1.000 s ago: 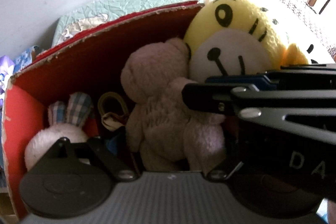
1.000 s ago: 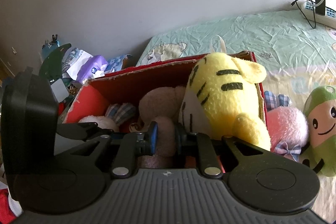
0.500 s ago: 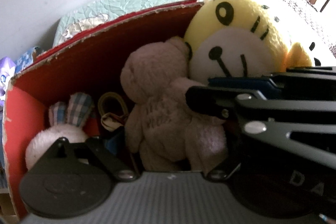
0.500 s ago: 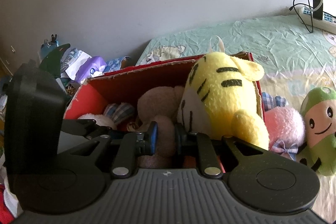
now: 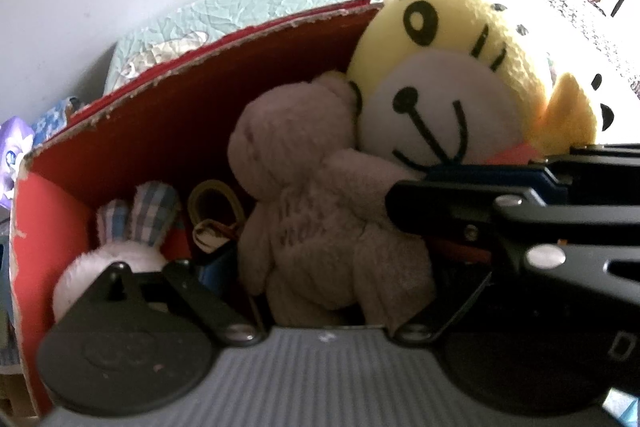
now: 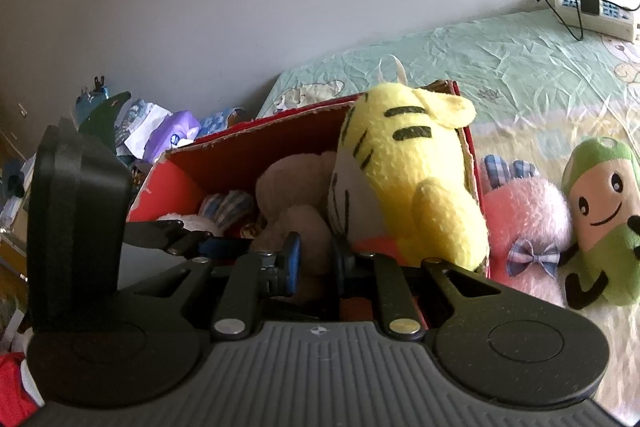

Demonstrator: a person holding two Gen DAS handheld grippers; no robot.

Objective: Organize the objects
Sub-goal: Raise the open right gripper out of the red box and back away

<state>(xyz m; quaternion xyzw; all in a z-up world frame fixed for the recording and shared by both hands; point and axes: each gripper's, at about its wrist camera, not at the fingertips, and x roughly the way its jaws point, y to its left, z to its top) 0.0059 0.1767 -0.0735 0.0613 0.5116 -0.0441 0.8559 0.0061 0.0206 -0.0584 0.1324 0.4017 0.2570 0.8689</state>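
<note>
Fingers (image 6: pixel 291 259) of my right gripper (image 6: pixel 314 261) sit close together with the brown teddy bear (image 6: pixel 296 187) pinched between the blue pads; on that wrist view the bear's lower body fills the narrow gap. On my left wrist view the same gripper comes in from the right as a dark arm with a blue pad, its tip pressed against the bear's side just under the yellow tiger plush (image 5: pixel 452 67).

Of my left gripper (image 6: pixel 192 237) I can see only one dark fingertip and a blue pad reaching in from the left on the right wrist view, low at the near side of the box; on its own camera the fingers are hidden behind the bear and the housing, so I cannot tell whether they are spread or closed.

The bear is inside the red cardboard box (image 5: pixel 180 107), upright, leaning with its head against the tiger's white muzzle. The tiger fills the right end of the box and rises above its torn rim. At the left end I see a white bunny plush (image 5: pixel 116 255) with plaid ears, and between it and the bear a small tan strap loop (image 5: pixel 216 203).

Outside the box, on the pale green bedsheet (image 6: pixel 500 67), a pink plush (image 6: pixel 524 219) with a plaid bow lies just beside the box wall, touching a green smiling plush (image 6: pixel 604 227). A power strip (image 6: pixel 592 11) with cables rests far back by the wall
</note>
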